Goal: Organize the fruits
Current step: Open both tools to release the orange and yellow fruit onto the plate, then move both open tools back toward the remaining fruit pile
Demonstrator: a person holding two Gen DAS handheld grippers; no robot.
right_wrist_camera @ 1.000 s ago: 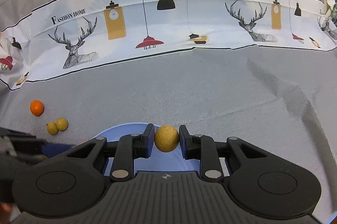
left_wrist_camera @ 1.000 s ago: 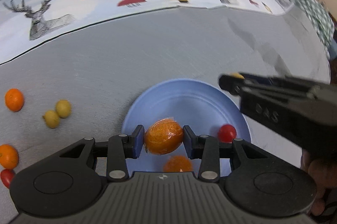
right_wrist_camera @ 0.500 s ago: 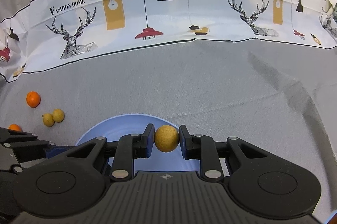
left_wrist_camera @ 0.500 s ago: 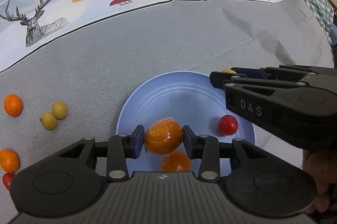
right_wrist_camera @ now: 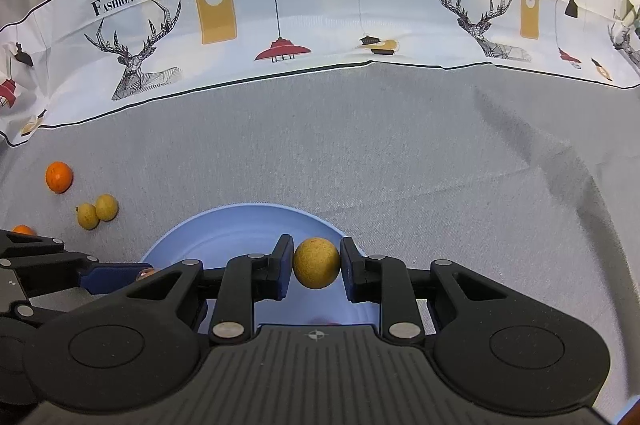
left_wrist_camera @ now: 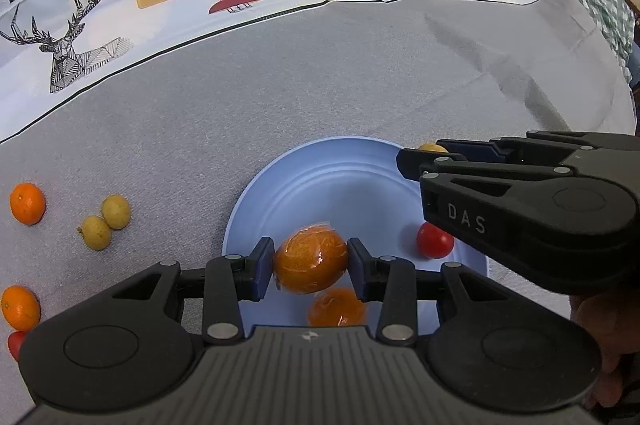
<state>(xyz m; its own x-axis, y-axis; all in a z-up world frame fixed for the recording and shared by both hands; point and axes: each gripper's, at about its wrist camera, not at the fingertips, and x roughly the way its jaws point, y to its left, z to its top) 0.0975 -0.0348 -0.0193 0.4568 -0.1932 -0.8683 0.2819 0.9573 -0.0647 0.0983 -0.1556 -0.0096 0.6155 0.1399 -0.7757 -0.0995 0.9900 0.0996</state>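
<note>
Left hand-held gripper point(left_wrist_camera: 310, 268) clamped on a wrapped orange point(left_wrist_camera: 309, 262), held over the near part of the blue plate point(left_wrist_camera: 320, 181). Below it, on the plate, a 2nd wrapped orange point(left_wrist_camera: 337, 308); red tomato point(left_wrist_camera: 434, 240) on the plate at 3 o'clock. Right hand-held gripper point(right_wrist_camera: 316, 268) clamped on a small yellow-brown fruit point(right_wrist_camera: 316, 268), over the plate's far rim at approx 1 o'clock. Out on the grey bench point(left_wrist_camera: 280, 85), 9 o'clock of the plate: two yellow fruits point(left_wrist_camera: 105, 222) touching, bare orange point(left_wrist_camera: 27, 203) further left, another orange point(left_wrist_camera: 20, 307) w/ a red tomato point(left_wrist_camera: 16, 343) at 8 o'clock. Printed cloth point(right_wrist_camera: 280, 25) along the far edge.
</note>
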